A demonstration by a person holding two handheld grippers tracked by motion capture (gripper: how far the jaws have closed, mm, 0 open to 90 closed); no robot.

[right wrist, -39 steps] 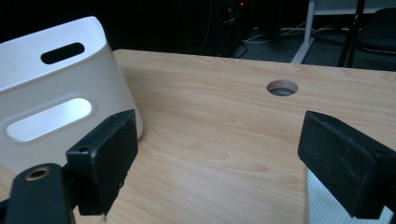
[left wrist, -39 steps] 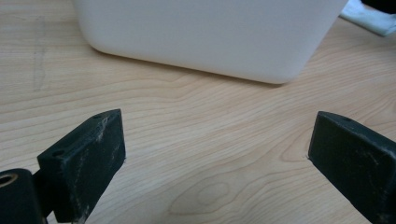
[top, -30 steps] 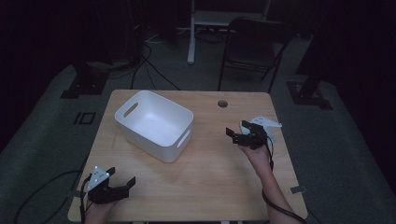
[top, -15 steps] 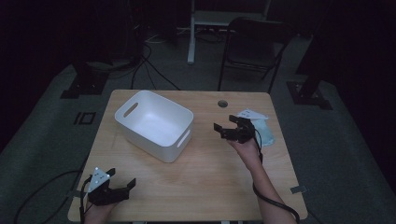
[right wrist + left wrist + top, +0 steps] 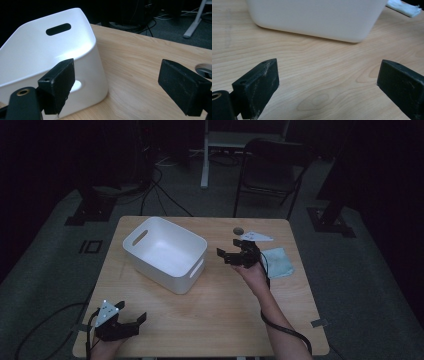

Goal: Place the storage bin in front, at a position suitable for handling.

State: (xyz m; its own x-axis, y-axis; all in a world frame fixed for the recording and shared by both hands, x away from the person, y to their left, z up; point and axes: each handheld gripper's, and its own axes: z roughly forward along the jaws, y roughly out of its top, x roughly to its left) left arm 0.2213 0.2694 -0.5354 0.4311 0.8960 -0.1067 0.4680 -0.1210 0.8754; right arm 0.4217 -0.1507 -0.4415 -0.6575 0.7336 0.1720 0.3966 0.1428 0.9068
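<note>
While your right tongs point(image 5: 234, 256) hang released, empty, beside the tub point(image 5: 165, 253), approach its rim; left tongs point(image 5: 124, 324) rest released.

The high view is looking dim, the room behind sinking into near black while the worktop point(image 5: 210, 315) is catching soft light. Both gripper views are showing brighter; the white tub point(image 5: 50, 60) is glaring, and the near fingers point(image 5: 257, 85) are blurring slightly.
</note>
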